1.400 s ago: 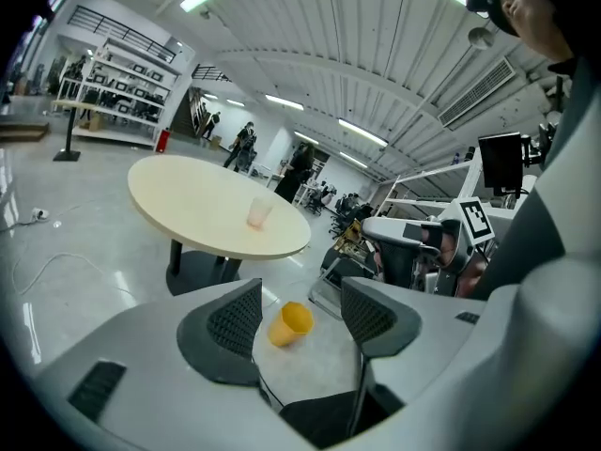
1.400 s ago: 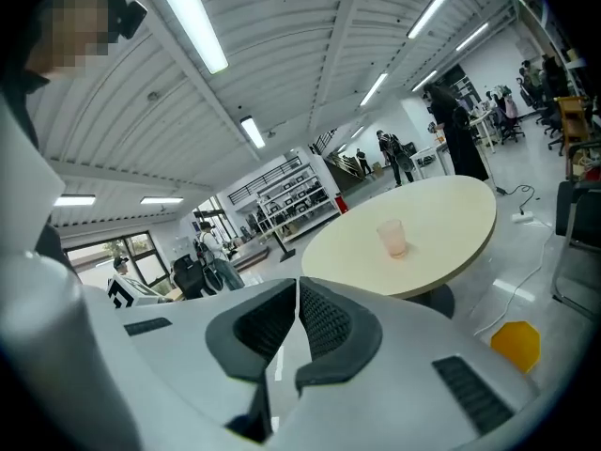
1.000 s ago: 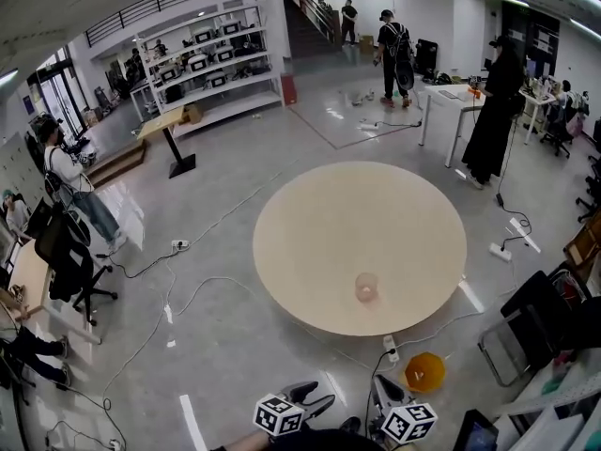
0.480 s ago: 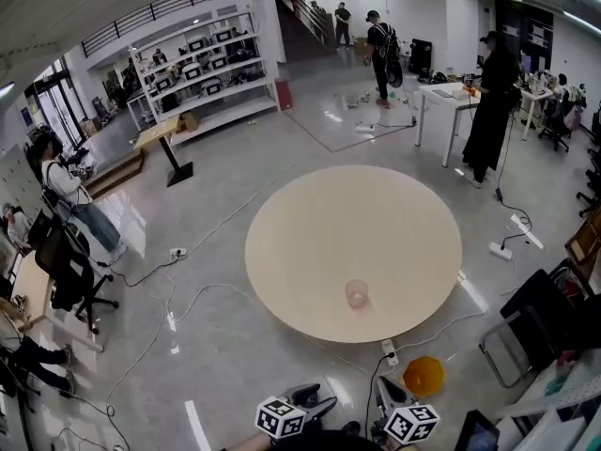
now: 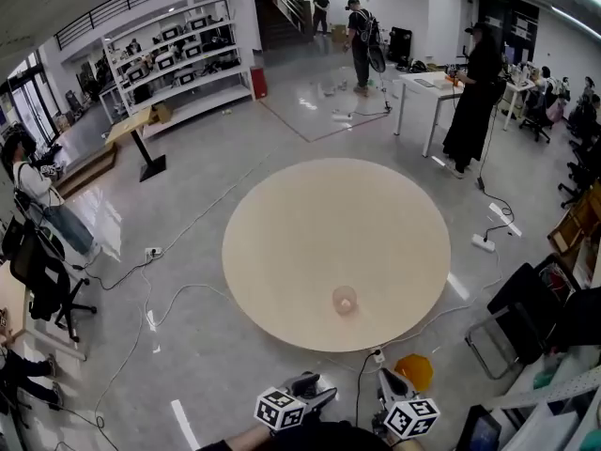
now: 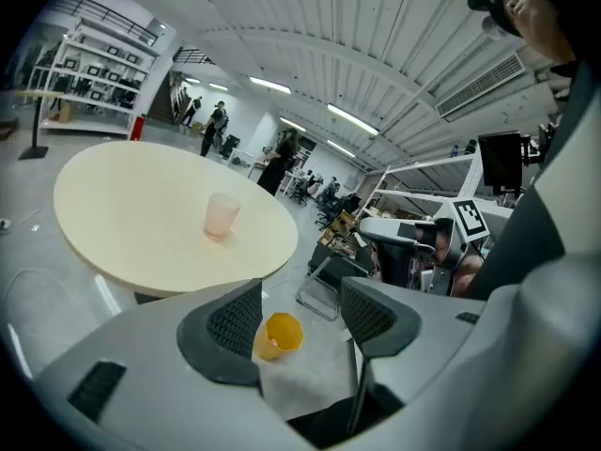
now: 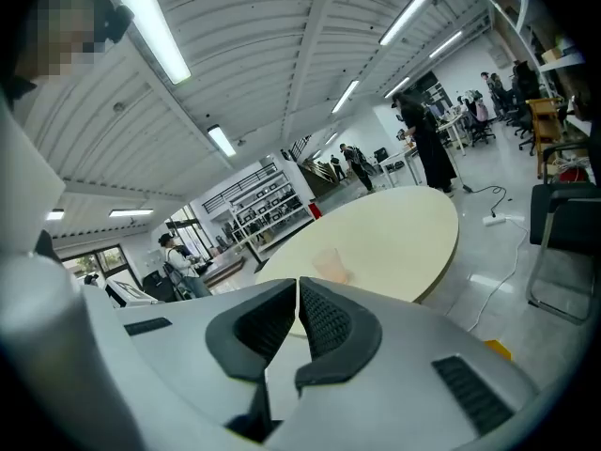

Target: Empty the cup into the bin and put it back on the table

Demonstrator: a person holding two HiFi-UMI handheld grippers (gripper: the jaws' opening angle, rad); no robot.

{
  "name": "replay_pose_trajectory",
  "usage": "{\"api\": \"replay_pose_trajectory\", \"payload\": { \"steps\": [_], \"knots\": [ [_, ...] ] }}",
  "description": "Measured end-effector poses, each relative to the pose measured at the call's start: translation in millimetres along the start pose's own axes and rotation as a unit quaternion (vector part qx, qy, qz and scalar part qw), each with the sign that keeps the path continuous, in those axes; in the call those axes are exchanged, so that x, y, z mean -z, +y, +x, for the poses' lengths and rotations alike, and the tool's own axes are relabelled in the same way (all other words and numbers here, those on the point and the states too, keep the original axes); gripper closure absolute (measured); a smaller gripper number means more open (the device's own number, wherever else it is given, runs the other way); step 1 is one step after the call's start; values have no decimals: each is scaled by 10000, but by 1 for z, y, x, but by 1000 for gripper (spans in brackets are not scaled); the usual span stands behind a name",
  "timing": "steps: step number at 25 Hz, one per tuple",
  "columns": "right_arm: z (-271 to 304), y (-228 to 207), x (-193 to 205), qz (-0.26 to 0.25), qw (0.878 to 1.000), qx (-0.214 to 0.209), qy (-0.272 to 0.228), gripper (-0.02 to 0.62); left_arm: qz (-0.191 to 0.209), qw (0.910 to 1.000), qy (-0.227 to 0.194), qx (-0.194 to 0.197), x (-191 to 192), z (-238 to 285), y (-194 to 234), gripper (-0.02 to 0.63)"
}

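Noting round table (image 5: 329, 233) ahead of left tongs (image 6: 300, 322) and right tongs (image 7: 298, 322). Observing orange bin (image 5: 414, 372) on floor just beyond right tongs. Finding left tongs spread, empty; right tongs pressed together, empty. Seeing cup (image 5: 345, 300) upright on table's near part, well apart from both.

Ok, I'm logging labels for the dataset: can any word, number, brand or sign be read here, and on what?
No readable text in any view.
Left cube, right cube: black-and-white square patterns only, no letters or digits.
Cup, bin: no print shows.
Shelf boxes: any labels are too small to read.
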State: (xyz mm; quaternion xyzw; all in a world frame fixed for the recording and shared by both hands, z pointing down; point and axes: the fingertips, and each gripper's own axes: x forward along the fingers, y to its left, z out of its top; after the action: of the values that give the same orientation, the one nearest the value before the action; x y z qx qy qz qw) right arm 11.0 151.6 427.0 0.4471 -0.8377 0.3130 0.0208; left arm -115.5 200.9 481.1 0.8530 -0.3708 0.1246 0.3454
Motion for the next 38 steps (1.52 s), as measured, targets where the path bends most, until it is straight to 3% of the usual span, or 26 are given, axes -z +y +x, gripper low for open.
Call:
{"api": "replay_pose_trajectory", "payload": {
  "steps": [8, 15, 19, 20, 21, 22, 23, 26, 31, 35, 38],
  "knots": [
    [74, -5, -43, -183, 9988, 417, -163, 577, 184, 9990, -22, 396, -78, 27, 67, 328],
    [128, 5, -66, -168, 9953, 945, -148, 577, 131, 9969, 38, 771, -120, 27, 126, 328],
    [146, -3, -67, -217, 9933, 1137, -14, 577, 585, 9951, 70, 800, -131, 35, 148, 328],
    [149, -6, -68, -265, 9927, 1174, 13, 577, 751, 9938, 47, 815, -137, 38, 152, 340],
    [152, -10, -70, -316, 9921, 1214, 37, 577, 906, 9923, 2, 842, -142, 39, 155, 402],
    [155, -14, -71, -360, 9914, 1255, 58, 577, 1041, 9906, -52, 891, -147, 40, 158, 520],
    [157, -18, -72, -389, 9909, 1288, 74, 577, 1147, 9888, -101, 950, -152, 40, 160, 574],
    [165, -32, -75, -463, 9905, 1292, 118, 577, 1360, 9859, -214, 956, -163, 46, 161, 575],
    [182, -45, -75, -1178, 9870, 1048, 314, 577, 1761, 9825, -254, 548, -169, 53, 168, 574],
    [207, -56, -80, -2205, 9694, 842, 668, 577, 1920, 9801, -210, 450, -181, 68, 176, 574],
    [219, -77, -65, -2487, 9606, 685, 1031, 577, 2100, 9765, -69, 470, -177, 85, 178, 574]
  ]
}}
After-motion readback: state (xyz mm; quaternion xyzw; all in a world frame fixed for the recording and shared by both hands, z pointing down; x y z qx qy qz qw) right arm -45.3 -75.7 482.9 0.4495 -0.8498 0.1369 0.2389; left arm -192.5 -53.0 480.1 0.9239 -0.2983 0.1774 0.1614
